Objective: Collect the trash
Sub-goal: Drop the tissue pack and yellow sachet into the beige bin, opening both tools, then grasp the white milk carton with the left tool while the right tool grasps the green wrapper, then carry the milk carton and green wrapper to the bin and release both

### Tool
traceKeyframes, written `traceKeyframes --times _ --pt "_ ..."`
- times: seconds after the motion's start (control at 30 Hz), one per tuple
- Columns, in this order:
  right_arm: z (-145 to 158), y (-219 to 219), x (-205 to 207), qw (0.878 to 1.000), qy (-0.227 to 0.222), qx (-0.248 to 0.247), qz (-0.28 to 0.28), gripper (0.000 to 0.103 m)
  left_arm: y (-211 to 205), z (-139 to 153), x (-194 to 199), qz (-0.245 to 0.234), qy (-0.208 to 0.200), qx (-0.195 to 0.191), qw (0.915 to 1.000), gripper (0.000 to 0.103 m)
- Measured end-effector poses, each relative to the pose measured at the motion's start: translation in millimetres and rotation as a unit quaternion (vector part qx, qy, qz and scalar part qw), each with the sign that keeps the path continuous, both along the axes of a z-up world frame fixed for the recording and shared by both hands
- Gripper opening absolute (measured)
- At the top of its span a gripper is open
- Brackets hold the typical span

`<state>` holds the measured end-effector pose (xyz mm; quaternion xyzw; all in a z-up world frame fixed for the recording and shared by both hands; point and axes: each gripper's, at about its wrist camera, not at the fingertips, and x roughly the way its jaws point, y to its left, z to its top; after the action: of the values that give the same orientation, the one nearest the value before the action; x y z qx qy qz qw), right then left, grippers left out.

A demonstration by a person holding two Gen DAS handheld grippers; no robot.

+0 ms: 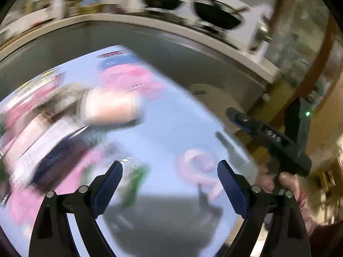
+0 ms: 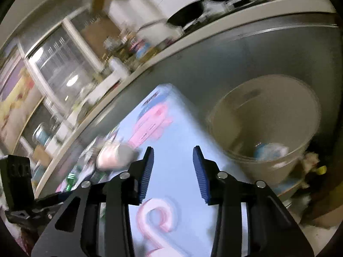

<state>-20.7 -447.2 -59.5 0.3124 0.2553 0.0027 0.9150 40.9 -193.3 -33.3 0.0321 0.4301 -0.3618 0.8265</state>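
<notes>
Both tongs, left [image 1: 169, 184] and right [image 2: 173, 172], are held spread and empty above the light-blue surface [image 2: 178, 128]. Blurred trash, a pinkish cup [image 1: 111, 107], lies at centre left; a bin [image 2: 265, 126] waits at right, presumably for collection.

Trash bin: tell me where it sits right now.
In the right wrist view the beige trash bin stands on the floor at right, just off the right edge of the light blue table, below the kitchen counter. Something pale blue lies inside.
</notes>
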Motion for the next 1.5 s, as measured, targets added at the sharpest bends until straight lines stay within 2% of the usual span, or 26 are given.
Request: traceKeyframes --times 0.1,0.17,0.2,0.23,0.27,0.3,0.33,0.43,0.63,0.67,0.7,0.77,0.8,0.9,0.93,1.1,1.2,1.33,1.37,1.4,1.43,1.47,1.5 --pt "-6 51 19 0.997 0.022 -0.012 0.069 0.037 66 -7 5 0.064 0.016 0.003 0.9978 0.084" --pt "-8 82 29 0.993 0.034 -0.022 0.107 0.037 103 -7 11 0.113 0.007 -0.001 0.9936 0.084" --pt "-10 100 34 0.99 0.041 -0.028 0.129 0.038 117 -5 16 0.136 -0.006 0.009 0.9907 0.084" --pt "-10 113 37 0.988 0.047 -0.038 0.144 0.045 124 -4 20 0.145 -0.018 0.018 0.9891 0.084" --pt "-9 128 41 0.984 0.052 -0.054 0.16 0.062 128 -3 25 0.15 -0.033 0.028 0.9878 0.085" --pt "-9 138 42 0.982 0.054 -0.07 0.167 0.068 130 -2 32 0.152 -0.047 0.041 0.9864 0.088" --pt "-6 151 44 0.979 0.052 -0.097 0.173 0.074 128 -2 38 0.151 -0.059 0.052 0.9854 0.088" --pt "-4 176 49 0.965 0.057 -0.17 0.19 0.082 118 -4 56 0.122 -0.081 0.073 0.9865 0.092" --pt "-13 194 64 0.951 0.084 -0.212 0.209 0.082 83 -30 79 0.07 -0.081 0.134 0.9851 0.092" --pt "-15 196 66 0.949 0.092 -0.217 0.21 0.077 80 -35 81 0.071 -0.078 0.143 0.9841 0.084" --pt "-17 197 68 0.948 0.096 -0.217 0.212 0.074 78 -37 79 0.078 -0.089 0.151 0.9814 0.08" --pt "-17 198 66 0.947 0.094 -0.223 0.211 0.06 78 -36 72 0.078 -0.096 0.152 0.9807 0.073" --pt "-17 198 63 0.946 0.093 -0.226 0.212 0.059 78 -36 70 0.079 -0.095 0.151 0.9808 0.069" --pt "-15 191 49 0.951 0.081 -0.211 0.213 0.045 80 -35 58 0.085 -0.099 0.149 0.9802 0.061" --pt "-14 188 45 0.952 0.078 -0.202 0.215 0.029 81 -35 54 0.085 -0.098 0.148 0.9805 0.06" --pt "-13 173 22 0.959 0.082 -0.183 0.202 0.027 86 -34 25 0.078 -0.064 0.117 0.988 0.054" --pt "-11 165 6 0.962 0.08 -0.18 0.19 0.024 89 -36 7 0.078 -0.046 0.1 0.9909 0.054" --pt "-11 153 -12 0.967 0.081 -0.181 0.162 0.026 92 -38 -15 0.076 -0.022 0.082 0.9935 0.055" --pt "-12 151 -16 0.967 0.085 -0.181 0.158 0.034 90 -39 -18 0.076 -0.017 0.086 0.9933 0.057" --pt "-13 149 -20 0.967 0.088 -0.184 0.153 0.041 87 -41 -19 0.073 -0.012 0.092 0.993 0.066" --pt "-14 148 -22 0.967 0.089 -0.187 0.148 0.056 84 -41 -18 0.074 -0.014 0.098 0.9923 0.071" --pt "-14 147 -25 0.968 0.088 -0.186 0.145 0.061 81 -40 -16 0.078 -0.021 0.103 0.9914 0.076" --pt "-15 144 -29 0.969 0.083 -0.183 0.144 0.061 78 -38 -15 0.082 -0.03 0.109 0.9902 0.076"
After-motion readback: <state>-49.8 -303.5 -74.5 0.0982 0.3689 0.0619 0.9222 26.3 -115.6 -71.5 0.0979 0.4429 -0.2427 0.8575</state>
